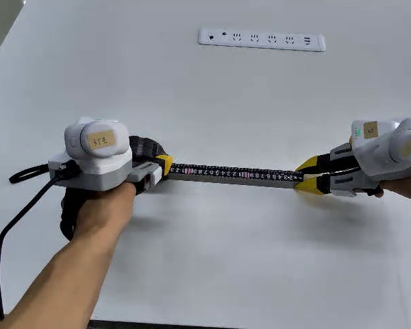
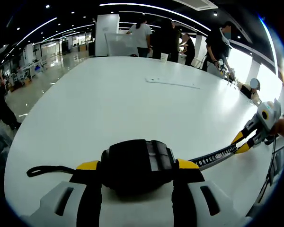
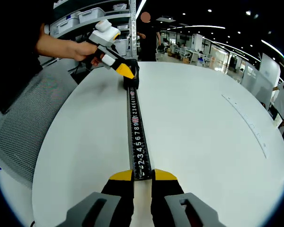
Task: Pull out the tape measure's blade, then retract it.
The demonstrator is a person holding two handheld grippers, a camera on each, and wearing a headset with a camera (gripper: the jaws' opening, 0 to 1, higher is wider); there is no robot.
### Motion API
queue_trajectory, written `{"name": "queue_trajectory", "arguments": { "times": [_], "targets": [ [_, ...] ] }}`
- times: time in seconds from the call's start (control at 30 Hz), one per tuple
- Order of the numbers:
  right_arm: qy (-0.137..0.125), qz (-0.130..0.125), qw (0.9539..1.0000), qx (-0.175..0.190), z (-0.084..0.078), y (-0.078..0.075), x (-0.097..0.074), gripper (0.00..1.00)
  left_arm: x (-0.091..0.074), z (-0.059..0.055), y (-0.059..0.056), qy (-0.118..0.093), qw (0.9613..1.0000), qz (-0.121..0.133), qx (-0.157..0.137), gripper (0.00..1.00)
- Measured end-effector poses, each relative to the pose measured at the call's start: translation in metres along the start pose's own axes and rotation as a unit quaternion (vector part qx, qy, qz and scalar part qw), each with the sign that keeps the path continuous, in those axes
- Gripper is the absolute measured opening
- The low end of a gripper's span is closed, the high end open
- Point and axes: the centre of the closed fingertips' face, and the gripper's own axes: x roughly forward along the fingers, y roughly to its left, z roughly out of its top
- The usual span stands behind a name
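clamping tape measure (image 2: 137, 163) and blade (image 3: 136, 137)

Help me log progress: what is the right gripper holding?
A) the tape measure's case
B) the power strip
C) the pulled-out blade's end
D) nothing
C: the right gripper pinches the blade at its end; the left gripper holds the case.

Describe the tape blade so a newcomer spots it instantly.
On the white table, look between the left gripper and the right gripper. The blade is the thin dark numbered strip stretched straight between them, unlike the chunky black case.
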Motion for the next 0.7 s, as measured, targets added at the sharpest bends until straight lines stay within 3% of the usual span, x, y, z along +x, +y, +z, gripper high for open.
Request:
{"name": "queue_trajectory", "arguments": {
  "times": [0.7],
  "targets": [
    [-0.001,0.005,1.0000,-0.002,0.0067,0.0019,0.0051,0.10,-0.0005,-0.0002,-0.0002,0.003,1.0000,-0.005,-0.002,0.54]
  ]
}}
